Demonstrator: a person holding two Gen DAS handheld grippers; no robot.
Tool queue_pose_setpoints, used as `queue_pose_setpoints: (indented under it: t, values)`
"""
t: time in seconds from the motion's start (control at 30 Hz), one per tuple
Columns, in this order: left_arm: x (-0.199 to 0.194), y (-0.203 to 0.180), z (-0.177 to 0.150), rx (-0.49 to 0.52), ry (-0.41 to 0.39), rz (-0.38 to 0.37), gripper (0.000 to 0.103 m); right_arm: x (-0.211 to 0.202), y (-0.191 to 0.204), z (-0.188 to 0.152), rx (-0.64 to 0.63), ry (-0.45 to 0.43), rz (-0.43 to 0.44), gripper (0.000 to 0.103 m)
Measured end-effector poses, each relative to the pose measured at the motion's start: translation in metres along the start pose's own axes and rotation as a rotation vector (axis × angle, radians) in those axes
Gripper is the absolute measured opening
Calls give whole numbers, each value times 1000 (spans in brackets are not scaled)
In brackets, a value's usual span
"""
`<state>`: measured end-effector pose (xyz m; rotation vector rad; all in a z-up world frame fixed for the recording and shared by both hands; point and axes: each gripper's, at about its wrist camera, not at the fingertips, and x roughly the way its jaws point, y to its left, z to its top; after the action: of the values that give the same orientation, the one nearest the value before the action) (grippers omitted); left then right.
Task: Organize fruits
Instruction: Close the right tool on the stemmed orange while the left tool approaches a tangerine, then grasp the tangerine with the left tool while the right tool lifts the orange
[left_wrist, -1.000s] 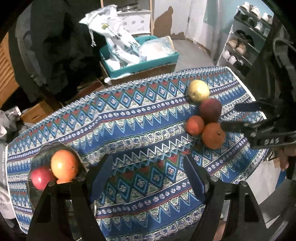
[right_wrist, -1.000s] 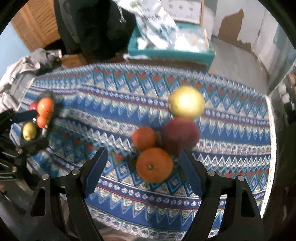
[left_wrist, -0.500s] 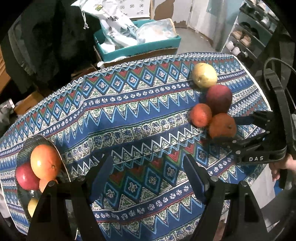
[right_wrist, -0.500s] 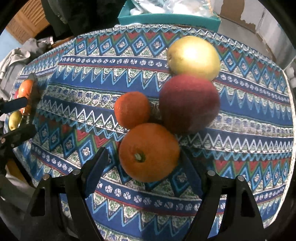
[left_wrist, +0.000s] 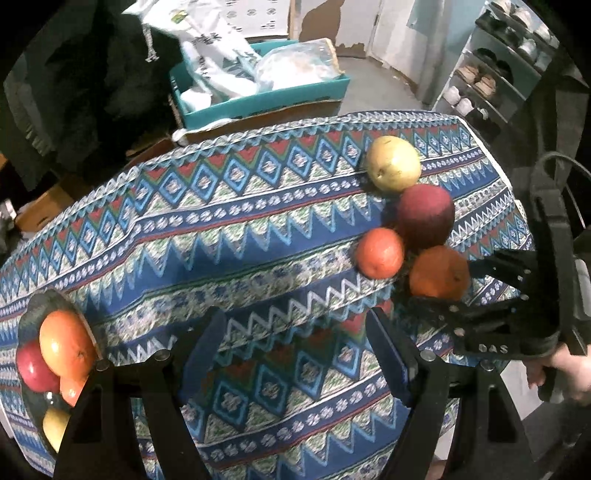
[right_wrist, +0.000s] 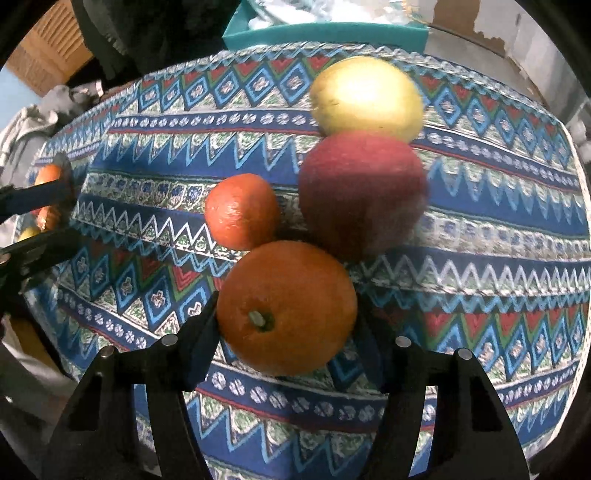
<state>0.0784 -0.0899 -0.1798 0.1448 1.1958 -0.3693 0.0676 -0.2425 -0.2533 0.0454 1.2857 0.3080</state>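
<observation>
Fruit is part sorted: several pieces sit in the bowl (left_wrist: 31, 306), four lie on the patterned cloth (right_wrist: 480, 229). The right gripper (right_wrist: 286, 325) is clamped on the large orange (right_wrist: 286, 306); the left gripper (left_wrist: 295, 343) hangs apart, empty.

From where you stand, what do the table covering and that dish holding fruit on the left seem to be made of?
The table covering looks like woven or printed fabric, matte: its zigzag bands ripple and it drapes over the table edge. The dish looks like clear or dark glass, though shiny metal is possible: its rim glints and the pattern seems to show through. It is too dark to be sure.
</observation>
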Motion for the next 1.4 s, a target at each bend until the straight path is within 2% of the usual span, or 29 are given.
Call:
queue_pose_setpoints:
  t: [0.43, 0.7, 1.03, 1.1, 1.13, 1.17, 1.4]
  values:
    - [39, -48, 28, 91, 31, -33, 80, -57, -70, -13, 135, -120, -62, 66]
    - [65, -62, 34, 125, 70, -47, 80, -59, -100, -13, 224, -144, -58, 66]
    - [87, -76, 35, 174, 89, -52, 79, -52, -103, -9, 236, -152, -32, 66]
    - [90, -79, 34, 188, 93, -58, 71, -52, -102, -10, 234, -154, -28, 66]
    - [91, -80, 33, 197, 96, -55, 57, -52, -102, -10, 234, -154, -27, 66]
    - [93, -81, 32, 211, 105, -43, 48, -52, -102, -10, 233, -154, -26, 66]
    - [86, -79, 29, 217, 73, -37, 47, -52, -97, -6, 219, -156, -24, 66]
